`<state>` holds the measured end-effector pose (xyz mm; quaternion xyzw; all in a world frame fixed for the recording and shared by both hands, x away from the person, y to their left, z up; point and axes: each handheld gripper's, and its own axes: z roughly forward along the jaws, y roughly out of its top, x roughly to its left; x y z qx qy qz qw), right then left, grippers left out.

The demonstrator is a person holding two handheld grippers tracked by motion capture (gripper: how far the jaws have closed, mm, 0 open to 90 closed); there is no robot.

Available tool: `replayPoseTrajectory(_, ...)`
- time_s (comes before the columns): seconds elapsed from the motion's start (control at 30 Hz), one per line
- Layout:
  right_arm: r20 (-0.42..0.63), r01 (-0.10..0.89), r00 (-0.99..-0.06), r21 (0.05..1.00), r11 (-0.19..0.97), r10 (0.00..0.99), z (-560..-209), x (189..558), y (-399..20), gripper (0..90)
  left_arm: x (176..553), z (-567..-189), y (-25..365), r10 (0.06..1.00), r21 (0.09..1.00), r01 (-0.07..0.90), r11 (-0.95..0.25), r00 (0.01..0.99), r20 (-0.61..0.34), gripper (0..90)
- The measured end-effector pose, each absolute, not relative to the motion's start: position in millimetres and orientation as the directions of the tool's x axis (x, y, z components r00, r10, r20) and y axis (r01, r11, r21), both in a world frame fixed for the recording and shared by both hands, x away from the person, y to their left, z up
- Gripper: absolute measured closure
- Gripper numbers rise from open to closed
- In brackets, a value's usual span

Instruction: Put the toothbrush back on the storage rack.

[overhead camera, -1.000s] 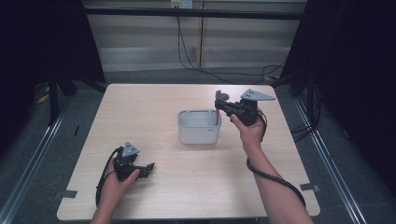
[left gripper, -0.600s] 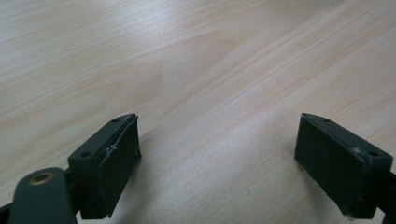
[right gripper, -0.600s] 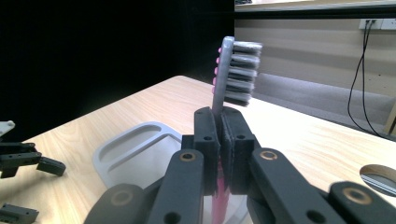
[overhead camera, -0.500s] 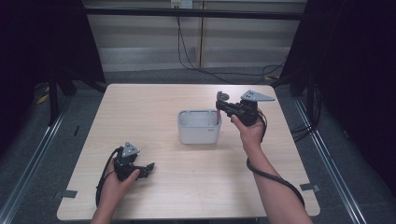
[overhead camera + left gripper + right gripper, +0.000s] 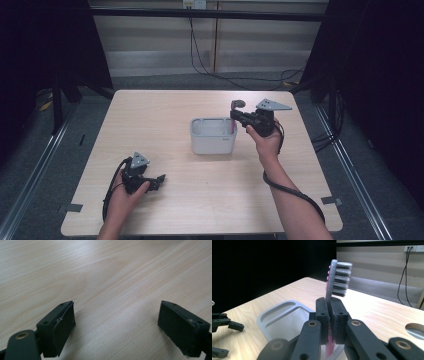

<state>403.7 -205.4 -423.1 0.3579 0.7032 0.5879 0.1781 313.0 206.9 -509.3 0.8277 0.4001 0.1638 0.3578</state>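
Observation:
A toothbrush (image 5: 336, 280) with a grey head, grey bristles and a pink handle stands upright in my right gripper (image 5: 330, 305), whose jaws are shut on its neck. In the high view that right gripper (image 5: 234, 116) holds the toothbrush (image 5: 235, 107) at the right rim of a white rectangular holder (image 5: 212, 135) in the middle of the table. The holder (image 5: 279, 317) has a narrow slot and a wide compartment. My left gripper (image 5: 159, 181) rests at the table's front left, open, with bare wood between its pads (image 5: 62, 328).
The light wooden table (image 5: 150, 115) is bordered by dark floor and metal rails. A round hole (image 5: 415, 328) shows in the tabletop to the right in the right gripper view. Cables hang on the wall behind.
The right gripper has shifted slightly with the toothbrush near the holder's right rim. The left gripper has stayed still.

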Motion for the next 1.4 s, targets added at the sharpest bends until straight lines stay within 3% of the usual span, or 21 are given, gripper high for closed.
replayPoseTrajectory(1.4,0.168,0.317,-0.667,0.946,0.073,0.726,-437,400,-202,85.0,313,-510,207,0.782,0.726,0.547,-0.417,0.623,-0.019,13.7)
